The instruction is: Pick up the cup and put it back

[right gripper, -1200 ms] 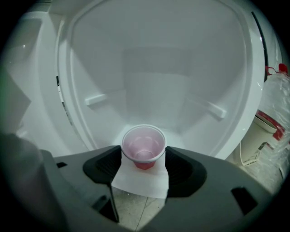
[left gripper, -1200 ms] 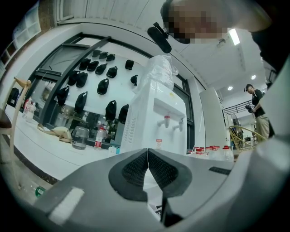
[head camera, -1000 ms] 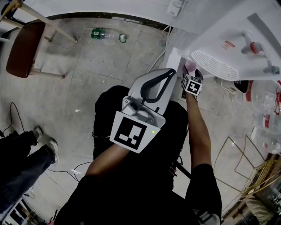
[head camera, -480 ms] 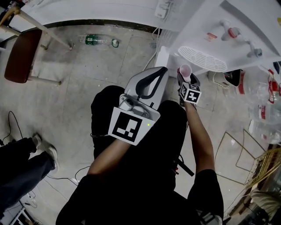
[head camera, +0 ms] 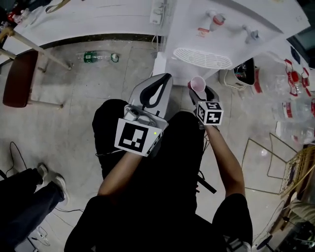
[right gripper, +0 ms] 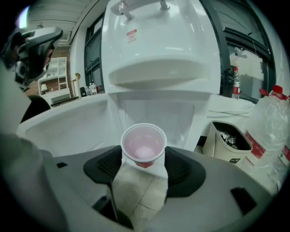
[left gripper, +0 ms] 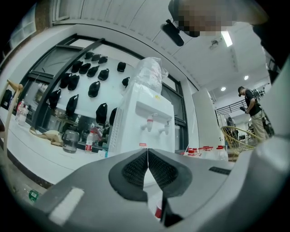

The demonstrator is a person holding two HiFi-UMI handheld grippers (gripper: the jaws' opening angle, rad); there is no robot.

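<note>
R gripper (right gripper: 144, 156): jaws wide, both pads (right gripper: 183, 170) pressed on the sides of the cup (right gripper: 144, 146). Grip = on the cup, nothing else in the jaws.

Cup: small, pale pink inside, red band low on the wall. Upright, mouth up, its bottom shows thru the mouth. Held in the air, touching only the pads.

Head view: cup (head camera: 198, 83) sits at the tip of the R gripper (head camera: 199, 92), just in front of the white slotted drip tray (head camera: 202, 58) of the water dispenser (head camera: 231, 15). Near the tray edge, not touching it. R gripper view: the cup is in front of the dispenser's recess, under the tray ledge (right gripper: 154, 72).

L gripper (left gripper: 147, 155): jaws closed tip to tip, nothing between. Head view: L gripper (head camera: 165, 78) is beside the R one on its left, apart from it, tip toward the dispenser base. L gripper view faces the dispenser front w/ two taps (left gripper: 154, 124).

Further out:
- Bin (right gripper: 229, 140) on the floor, just right of the dispenser.
- Big clear water jug (right gripper: 272, 127) right of the bin.
- Green bottle (head camera: 98, 56) lying on its side on the floor (head camera: 74, 113), left of the dispenser by the wall.
- Chair (head camera: 17, 78) far left.
- Wire rack (head camera: 270, 162) at right.
- 2nd person's leg and shoe (head camera: 29, 192) lower left.
</note>
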